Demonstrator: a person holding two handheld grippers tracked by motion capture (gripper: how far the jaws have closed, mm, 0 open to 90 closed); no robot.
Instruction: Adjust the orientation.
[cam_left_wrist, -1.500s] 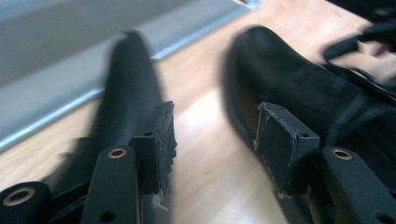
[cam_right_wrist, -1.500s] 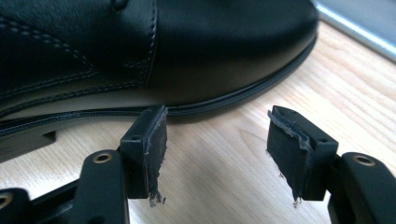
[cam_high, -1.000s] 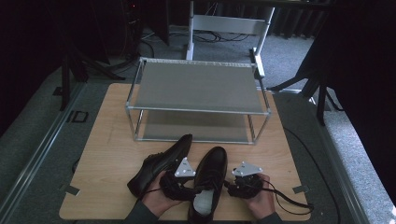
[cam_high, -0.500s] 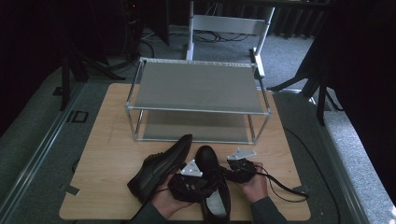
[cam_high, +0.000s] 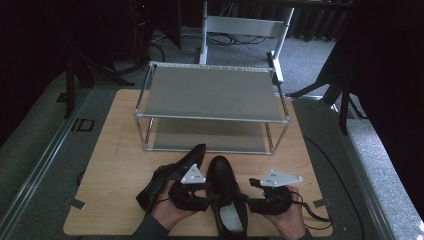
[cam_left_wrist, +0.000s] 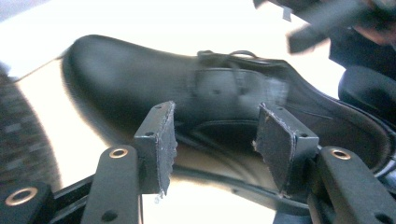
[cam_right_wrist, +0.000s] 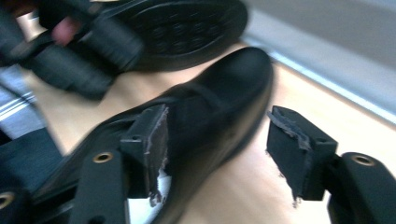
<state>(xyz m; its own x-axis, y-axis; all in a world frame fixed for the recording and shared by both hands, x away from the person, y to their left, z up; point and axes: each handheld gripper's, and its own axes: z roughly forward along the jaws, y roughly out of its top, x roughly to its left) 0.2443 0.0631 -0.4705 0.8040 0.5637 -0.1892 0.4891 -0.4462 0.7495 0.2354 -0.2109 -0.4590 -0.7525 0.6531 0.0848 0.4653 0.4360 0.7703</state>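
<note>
Left gripper (cam_high: 192, 196) has just opened, jaws apart beside the upright shoe (cam_high: 226, 197), which stands mid-table between both hands. Right gripper (cam_high: 265, 200), also just opened, holds nothing. I'd pinch the shoe's sides evenly, then lift toward the rack (cam_high: 210, 117).

A light wooden desk (cam_high: 120, 165) stands on grey carpet (cam_high: 45, 150). On its far half sits a metal rack (cam_high: 210, 95) with 2 grey shelves, 1 above the other. Behind the rack stands a pale grey frame (cam_high: 245, 25), with dark cables on the floor around it. Black stands (cam_high: 75, 75) and dark drapes close off both sides. The light is dim.
</note>
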